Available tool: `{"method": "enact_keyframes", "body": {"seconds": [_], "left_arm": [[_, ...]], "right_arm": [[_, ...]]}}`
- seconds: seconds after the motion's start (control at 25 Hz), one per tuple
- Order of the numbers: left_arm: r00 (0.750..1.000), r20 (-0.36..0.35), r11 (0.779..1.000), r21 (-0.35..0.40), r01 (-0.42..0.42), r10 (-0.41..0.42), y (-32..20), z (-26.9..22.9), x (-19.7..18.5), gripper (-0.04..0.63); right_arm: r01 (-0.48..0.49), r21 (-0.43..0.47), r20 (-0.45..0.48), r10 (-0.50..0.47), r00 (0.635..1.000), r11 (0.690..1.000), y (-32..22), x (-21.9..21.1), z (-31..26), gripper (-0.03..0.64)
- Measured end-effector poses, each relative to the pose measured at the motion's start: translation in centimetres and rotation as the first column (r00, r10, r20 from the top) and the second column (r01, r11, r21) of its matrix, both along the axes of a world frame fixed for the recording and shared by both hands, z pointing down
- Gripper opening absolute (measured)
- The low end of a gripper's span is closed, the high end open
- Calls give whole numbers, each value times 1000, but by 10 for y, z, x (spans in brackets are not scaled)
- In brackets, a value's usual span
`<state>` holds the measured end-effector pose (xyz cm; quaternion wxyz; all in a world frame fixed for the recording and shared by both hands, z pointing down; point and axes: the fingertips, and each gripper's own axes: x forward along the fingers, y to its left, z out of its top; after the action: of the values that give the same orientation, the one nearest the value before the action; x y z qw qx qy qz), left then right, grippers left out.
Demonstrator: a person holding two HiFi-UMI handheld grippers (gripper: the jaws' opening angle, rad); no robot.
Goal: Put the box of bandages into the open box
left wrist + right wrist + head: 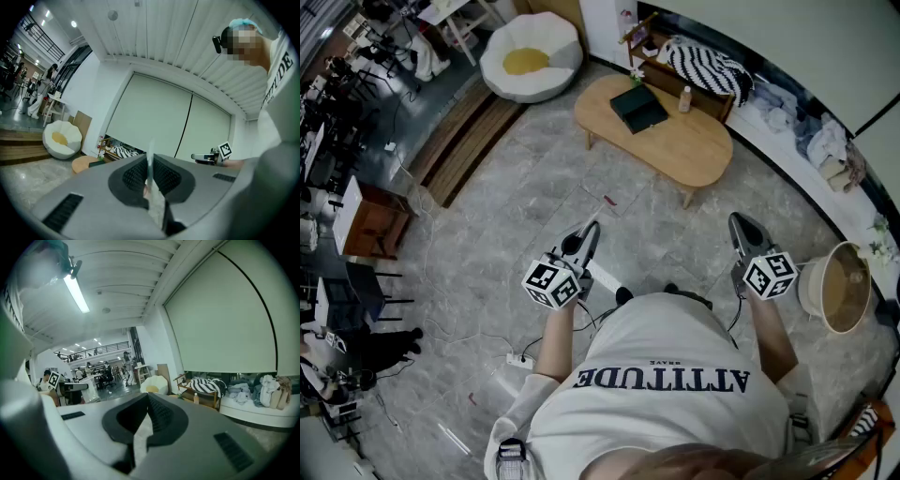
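**Standing Far From the Table, Jaws Shut**

Risking pushing the box of bandages away instead of grabbing it, by reaching in with jaws pressed together. Maybe tipping the small bottle (684, 98) over too. Not spotting the box of bandages for sure anywhere; perhaps hiding by the dark box (639, 108) on the wooden table (694, 150), well apart from both grippers. Holding the left gripper (591, 234) and right gripper (741, 227) near the tummy, both squeezed shut on nothing.

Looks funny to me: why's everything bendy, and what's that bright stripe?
Head view: the wide lens bends the floor around the wooden table. Left gripper view: ceiling slats bow; corners go black. Right gripper view: the stripe is a glaring ceiling lamp.
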<state>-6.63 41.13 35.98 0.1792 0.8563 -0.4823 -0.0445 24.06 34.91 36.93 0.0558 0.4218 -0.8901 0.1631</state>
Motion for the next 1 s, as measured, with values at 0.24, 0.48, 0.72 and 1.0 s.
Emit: {"method": "enact_keyframes", "body": {"seconds": [0.24,0.48,0.72,1.0], "left_arm": [[1000,3,1000,2,-7,7,-1,0,1,31],[1000,0,1000,6,-10,10,0,0,-2,31],[1000,-4,1000,6,-11,11,6,0,-9,31],[1000,-11,1000,-7,-9,9,19,3,-29,31]], "right_arm": [[1,2,-1,-1,1000,1000,0,-1,-1,20],[6,7,1,-6,1000,1000,2,-7,-3,20],[17,4,3,-17,1000,1000,8,-17,-2,21],[23,-7,-4,-23,1000,1000,25,-39,1,21]]}}
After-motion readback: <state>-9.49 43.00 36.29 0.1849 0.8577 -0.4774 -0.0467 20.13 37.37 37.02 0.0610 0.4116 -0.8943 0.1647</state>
